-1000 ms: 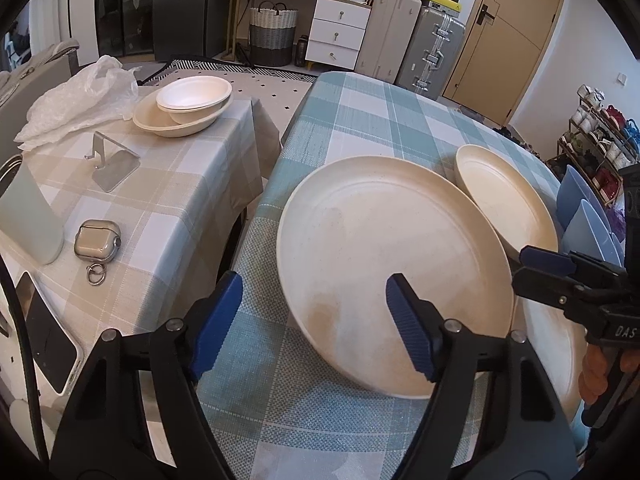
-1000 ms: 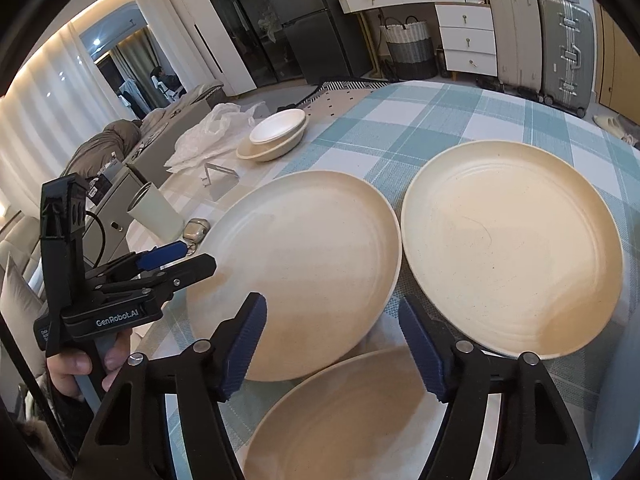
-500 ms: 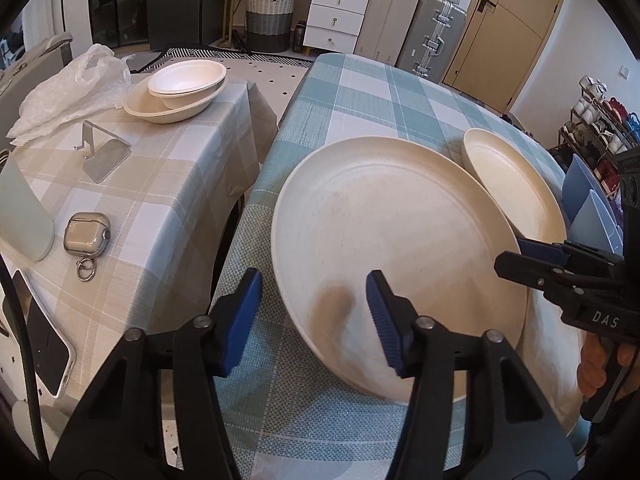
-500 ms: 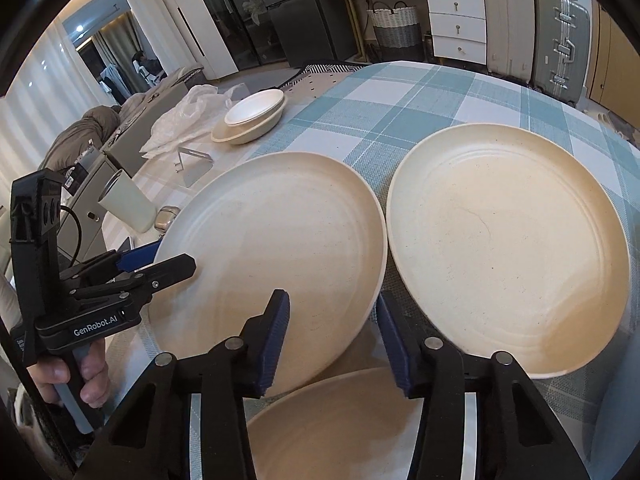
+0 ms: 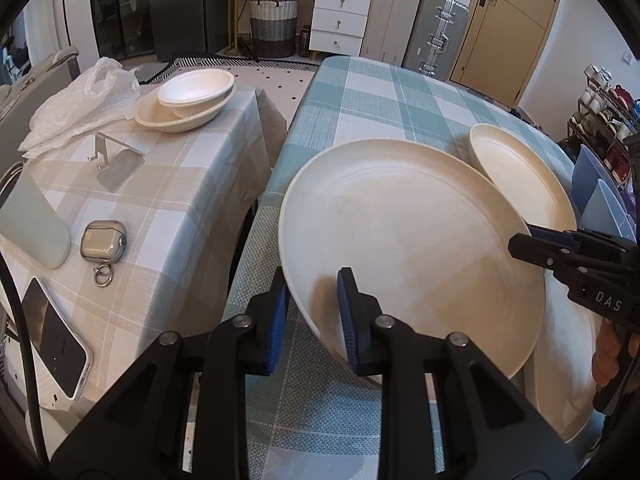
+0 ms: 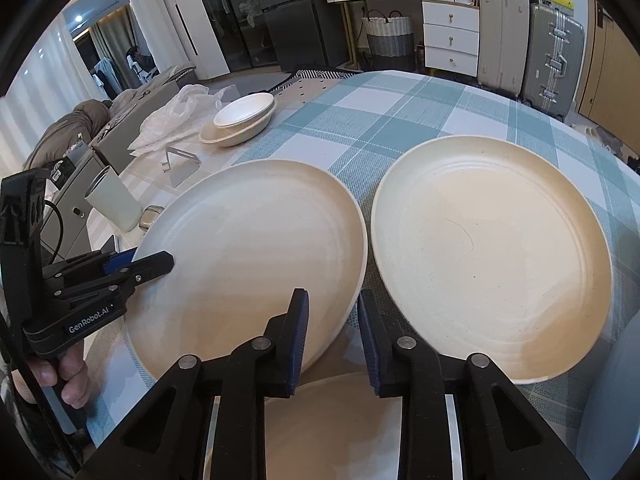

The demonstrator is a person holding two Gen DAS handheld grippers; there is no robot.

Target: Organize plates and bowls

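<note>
A large cream plate (image 5: 408,240) is lifted and tilted above the blue-checked table (image 5: 372,96). My left gripper (image 5: 310,312) is shut on its near left rim. My right gripper (image 6: 332,340) is shut on its opposite rim; the plate shows in the right wrist view (image 6: 256,256). A second cream plate (image 6: 488,252) lies flat to the right, also seen in the left wrist view (image 5: 520,176). A third plate (image 6: 328,428) lies under my right gripper. Two stacked bowls (image 5: 188,98) sit on the beige-checked side table (image 5: 168,200).
On the side table lie a white plastic bag (image 5: 80,100), a metal phone stand (image 5: 116,160), a pale cup (image 5: 32,224), an earbud case (image 5: 104,240) and a phone (image 5: 56,340). Blue plates (image 5: 600,196) stand upright at the far right.
Both grippers have closed from wide open onto opposite rims of the large plate. The plate has risen and tilted off the table.
</note>
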